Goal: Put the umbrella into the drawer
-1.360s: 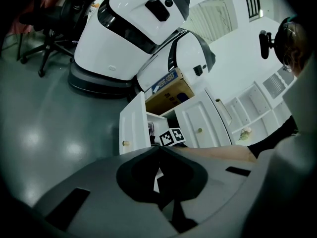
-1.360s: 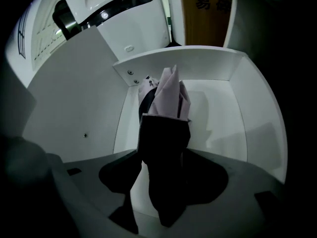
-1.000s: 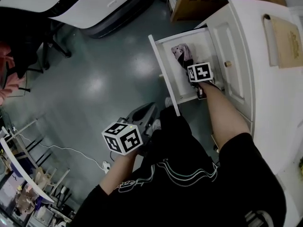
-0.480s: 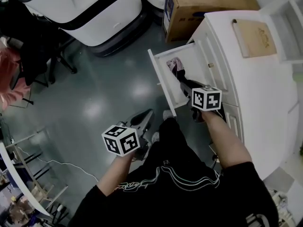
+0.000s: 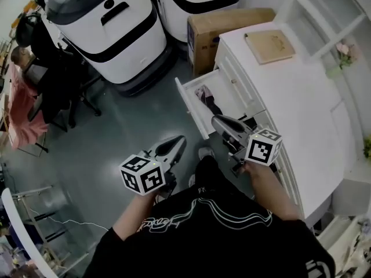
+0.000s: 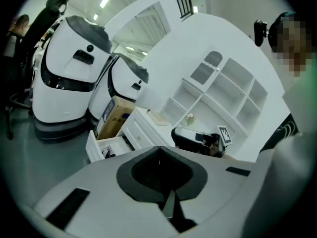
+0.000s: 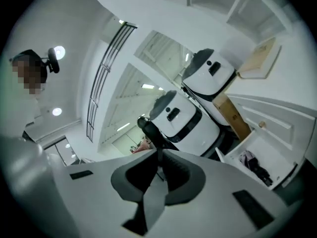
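Closing right gripper (image 5: 217, 120): its jaws are coming together with nothing between them. The right gripper view shows them all but met, with only open room beyond.
Left gripper (image 5: 179, 140): jaws together and empty. It hangs over the floor, to the left of the right gripper and well apart from the drawer.
Umbrella (image 5: 207, 97): a folded bundle, pinkish and dark, lying inside the open drawer and touched by neither gripper.
Drawer (image 5: 189, 104): pulled out to the left from the white cabinet (image 5: 290, 91), just on the far side of the right gripper. Its front panel faces left.
Step in hand: by my reading the placing is done, and what remains is getting the empty grippers clear — perhaps followed by shutting the drawer.
Doing it well: keep the right gripper off the drawer's rim and the cabinet's edge. Check that the umbrella sits below the rim with no fabric or strap draped over a wall, which I cannot tell from these views.
If the drawer is shut: lay the closed jaws flat against the middle of the front panel and push straight to the right, so the drawer runs true and does not skew.
What could go wrong: a push off centre could jam the slide, and a raised end of the umbrella could catch under the cabinet's top.
Around: a wooden board (image 5: 269, 45) lies on the cabinet top, a cardboard box (image 5: 223, 28) stands beyond the drawer, and white machines (image 5: 110, 33) stand at the far left.
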### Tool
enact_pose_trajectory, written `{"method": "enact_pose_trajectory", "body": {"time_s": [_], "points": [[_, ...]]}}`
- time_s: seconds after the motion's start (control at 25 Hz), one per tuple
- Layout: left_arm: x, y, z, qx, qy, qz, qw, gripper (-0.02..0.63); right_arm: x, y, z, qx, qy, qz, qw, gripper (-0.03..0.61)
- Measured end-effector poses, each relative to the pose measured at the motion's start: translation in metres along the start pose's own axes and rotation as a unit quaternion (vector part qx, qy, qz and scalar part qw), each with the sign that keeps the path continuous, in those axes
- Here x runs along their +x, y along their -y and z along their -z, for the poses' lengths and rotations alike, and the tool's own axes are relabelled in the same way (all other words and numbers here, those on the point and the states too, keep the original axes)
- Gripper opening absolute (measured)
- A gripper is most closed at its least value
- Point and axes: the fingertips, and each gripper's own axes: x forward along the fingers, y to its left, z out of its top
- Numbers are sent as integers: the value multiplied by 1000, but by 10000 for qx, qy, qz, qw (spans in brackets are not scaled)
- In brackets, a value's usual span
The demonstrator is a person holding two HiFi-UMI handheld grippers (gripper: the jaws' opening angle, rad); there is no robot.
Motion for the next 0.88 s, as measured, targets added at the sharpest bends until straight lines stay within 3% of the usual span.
{"method": "enact_pose_trajectory", "body": {"time_s": [0.08,0.16,0.28,0.4,0.6,0.88], "points": [[-19,26,-5,292,67,131,9995,20,-18,-36,1,-184,124,-280,9994,55],[-35,48,-11,519,143,219,9983,20,-35,-69,3,-700,221,-469,9962,52],[-53,79,-25,842,336,364,9952,20,-58,-121,1,-1954,535,-800,9760,52],[-72,108,-43,1346,607,479,9879,20,-71,-158,1,-2629,530,-918,9590,52],[-100,148,-61,1832,959,492,9772,20,-98,-182,-9,-2954,596,-665,9512,51],[-112,177,-63,2042,1140,657,9700,20,-121,-189,-16,-2964,764,-441,9510,41]]}}
